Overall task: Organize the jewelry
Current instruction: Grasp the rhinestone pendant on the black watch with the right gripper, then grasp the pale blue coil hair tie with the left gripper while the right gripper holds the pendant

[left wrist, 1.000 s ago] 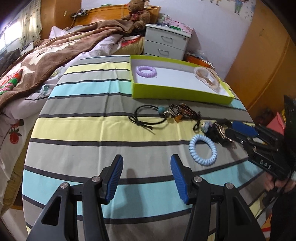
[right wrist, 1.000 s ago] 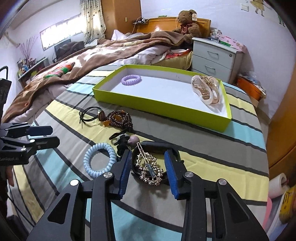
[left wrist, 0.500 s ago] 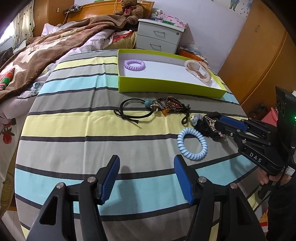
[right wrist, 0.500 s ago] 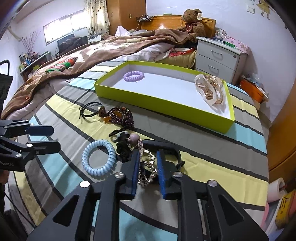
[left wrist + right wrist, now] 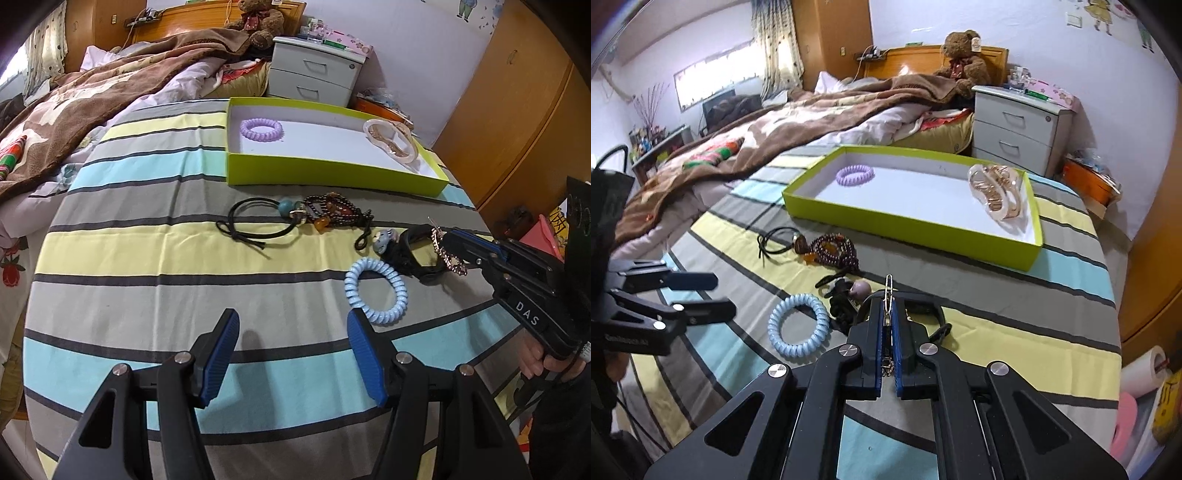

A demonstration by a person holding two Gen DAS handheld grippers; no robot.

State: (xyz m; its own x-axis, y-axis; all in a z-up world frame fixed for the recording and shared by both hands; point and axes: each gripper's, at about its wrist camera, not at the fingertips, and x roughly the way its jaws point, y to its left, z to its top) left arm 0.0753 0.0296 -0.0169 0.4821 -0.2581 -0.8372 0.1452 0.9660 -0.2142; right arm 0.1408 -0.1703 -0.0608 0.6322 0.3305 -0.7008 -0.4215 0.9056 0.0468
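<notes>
My right gripper (image 5: 887, 314) is shut on a gold rhinestone hair clip (image 5: 887, 291), held just above the striped cloth; it also shows in the left wrist view (image 5: 448, 254). My left gripper (image 5: 291, 332) is open and empty over the cloth, near a light blue coil hair tie (image 5: 376, 291). A lime green tray (image 5: 332, 171) at the back holds a purple coil tie (image 5: 261, 129) and a pink-gold claw clip (image 5: 393, 142). A black cord tie (image 5: 255, 221), dark bead bracelets (image 5: 332, 212) and a black hair band (image 5: 417, 254) lie in front of the tray.
The table has a striped cloth (image 5: 147, 258). A bed with a brown blanket (image 5: 775, 125) lies to the left. A grey nightstand (image 5: 1015, 125) stands behind the tray. Wooden wardrobe doors (image 5: 517, 92) are on the right.
My right gripper closed on the gold hair clip and lifted it slightly off the black hair band. My left gripper drifted a little and stayed open.
</notes>
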